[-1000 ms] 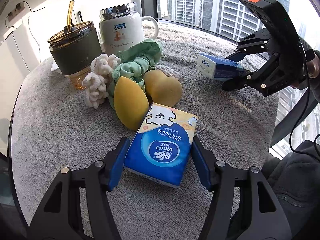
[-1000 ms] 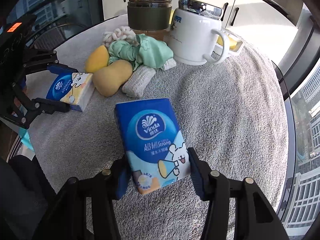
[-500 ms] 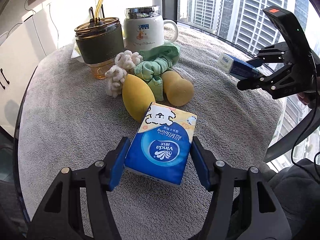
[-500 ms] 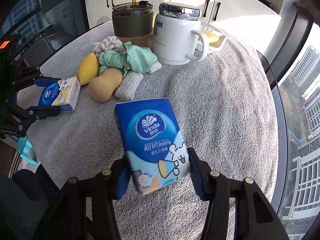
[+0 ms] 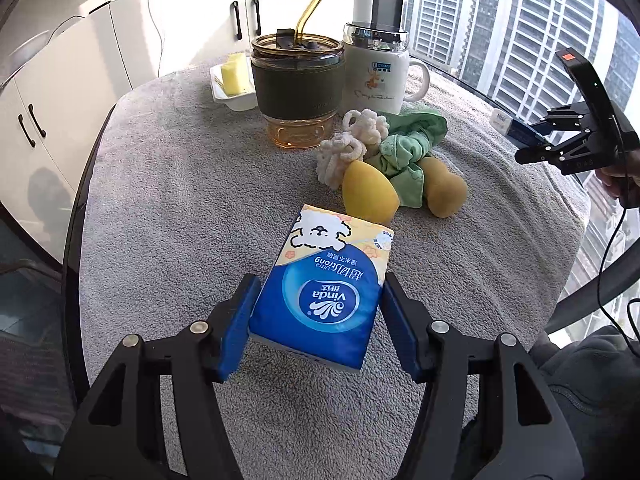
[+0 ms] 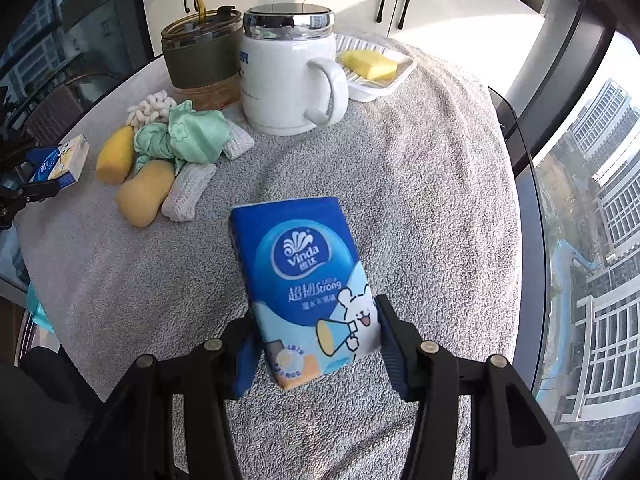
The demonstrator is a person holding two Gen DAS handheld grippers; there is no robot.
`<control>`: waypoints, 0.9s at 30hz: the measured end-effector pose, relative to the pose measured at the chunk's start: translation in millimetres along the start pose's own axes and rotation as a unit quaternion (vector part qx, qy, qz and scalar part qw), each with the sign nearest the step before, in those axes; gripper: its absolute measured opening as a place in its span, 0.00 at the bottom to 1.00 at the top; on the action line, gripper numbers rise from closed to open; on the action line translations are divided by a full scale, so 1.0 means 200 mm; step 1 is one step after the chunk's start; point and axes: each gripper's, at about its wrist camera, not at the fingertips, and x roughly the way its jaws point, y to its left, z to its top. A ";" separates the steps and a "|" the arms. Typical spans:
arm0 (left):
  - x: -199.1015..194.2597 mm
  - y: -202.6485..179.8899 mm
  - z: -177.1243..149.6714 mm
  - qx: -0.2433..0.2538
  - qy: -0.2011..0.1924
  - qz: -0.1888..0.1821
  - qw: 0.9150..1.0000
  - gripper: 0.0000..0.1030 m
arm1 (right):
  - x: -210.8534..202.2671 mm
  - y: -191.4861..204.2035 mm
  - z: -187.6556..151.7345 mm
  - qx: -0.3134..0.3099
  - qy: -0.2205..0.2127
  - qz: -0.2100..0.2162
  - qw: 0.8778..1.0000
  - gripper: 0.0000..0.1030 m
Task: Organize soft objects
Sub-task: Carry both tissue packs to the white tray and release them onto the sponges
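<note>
The left gripper (image 5: 320, 316) is low over the near edge of the table, and its two blue pads are squeezed tight on a tissue pack (image 5: 324, 284) with a fluffy white dog on it. The right gripper (image 6: 316, 336) is held up higher over the other side, and it is clamped on a second tissue pack (image 6: 308, 292) with a bunny on it, which tilts a bit. Both packs are up off the table. In the left view the right gripper is far off by the window, and only a small end of its pack peeks out. In the right view the left gripper is mostly cut off by the dark edge. In the middle sits a heap of soft things: a yellow sponge (image 5: 370, 196), a tan sponge (image 5: 444, 194), a green cloth (image 5: 404, 148) and a white fluffy scrunchie (image 5: 352, 142), all touching. I cannot tell how the small white knitted pieces (image 6: 188, 192) join up. Behind them stand a glass cup with a straw (image 5: 298, 84) and a white mug (image 5: 378, 74), with a soap dish (image 6: 376, 68) beside them. The round table has a grey towel (image 5: 180, 200) over it. White cabinets are behind, and tall buildings show through the window.
</note>
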 end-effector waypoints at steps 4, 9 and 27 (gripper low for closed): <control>0.00 0.21 0.08 -0.023 0.000 0.022 0.999 0.57 | 0.02 -0.10 0.08 0.005 0.006 -0.010 1.000 0.53; 0.03 0.44 0.23 -0.033 -0.001 0.053 0.998 0.57 | 0.10 -0.29 0.21 0.020 0.020 -0.031 0.999 0.53; 0.32 0.74 0.99 0.019 -0.028 0.055 0.998 0.57 | 0.29 -0.68 0.94 -0.007 0.003 -0.062 0.998 0.53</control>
